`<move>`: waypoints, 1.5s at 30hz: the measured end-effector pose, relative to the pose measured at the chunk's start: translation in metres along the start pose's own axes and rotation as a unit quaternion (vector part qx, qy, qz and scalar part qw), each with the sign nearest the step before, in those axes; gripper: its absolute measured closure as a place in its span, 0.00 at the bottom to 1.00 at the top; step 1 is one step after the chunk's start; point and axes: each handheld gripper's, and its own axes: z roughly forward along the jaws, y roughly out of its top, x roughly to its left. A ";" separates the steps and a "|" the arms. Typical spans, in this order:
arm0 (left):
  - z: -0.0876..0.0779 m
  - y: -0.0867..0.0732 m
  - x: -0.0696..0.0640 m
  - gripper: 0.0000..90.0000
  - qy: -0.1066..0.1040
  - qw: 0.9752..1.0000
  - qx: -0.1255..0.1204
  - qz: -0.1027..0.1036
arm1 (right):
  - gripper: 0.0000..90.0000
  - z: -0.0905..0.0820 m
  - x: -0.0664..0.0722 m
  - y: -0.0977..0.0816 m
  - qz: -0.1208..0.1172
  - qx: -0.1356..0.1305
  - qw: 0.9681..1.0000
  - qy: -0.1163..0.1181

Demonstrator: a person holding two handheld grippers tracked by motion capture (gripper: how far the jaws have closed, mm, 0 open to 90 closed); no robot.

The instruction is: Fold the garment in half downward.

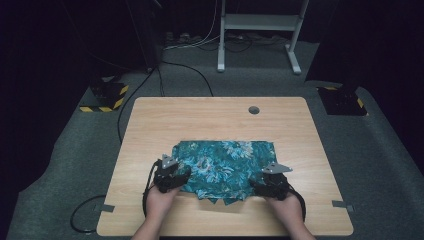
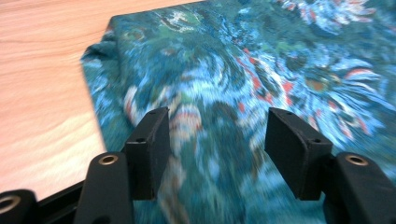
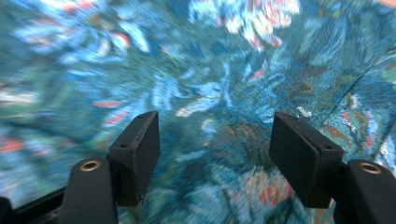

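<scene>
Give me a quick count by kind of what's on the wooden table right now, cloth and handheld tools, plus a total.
Teal floral-print cloth: 1
Black two-jaw handheld tools: 2, the left tool and the right tool, both with jaws open over the cloth's near edge
Total: 3

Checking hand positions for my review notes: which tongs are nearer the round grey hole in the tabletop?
Right. The right tongs sit at the cloth's near right corner, almost straight below the hole; the left tongs sit at its near left corner, farther off.

Left tongs [image 1: 181,179] jaws apart, right tongs [image 1: 256,184] jaws apart, both low
</scene>
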 end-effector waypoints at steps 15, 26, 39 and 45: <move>0.018 -0.002 -0.003 0.50 0.015 0.999 0.027 0.028 | 0.44 0.007 -0.012 0.001 -0.009 0.013 1.000 0.016; 0.000 -0.022 -0.026 0.49 -0.001 0.998 0.025 0.058 | 0.45 -0.022 -0.008 -0.028 -0.012 0.013 1.000 0.019; -0.012 0.005 0.027 0.32 0.023 0.999 -0.010 0.034 | 0.45 -0.038 -0.055 -0.016 0.050 -0.061 0.997 -0.004; -0.006 0.020 0.063 0.27 0.048 0.999 -0.015 0.001 | 0.59 -0.031 -0.088 -0.001 0.098 -0.093 0.990 -0.038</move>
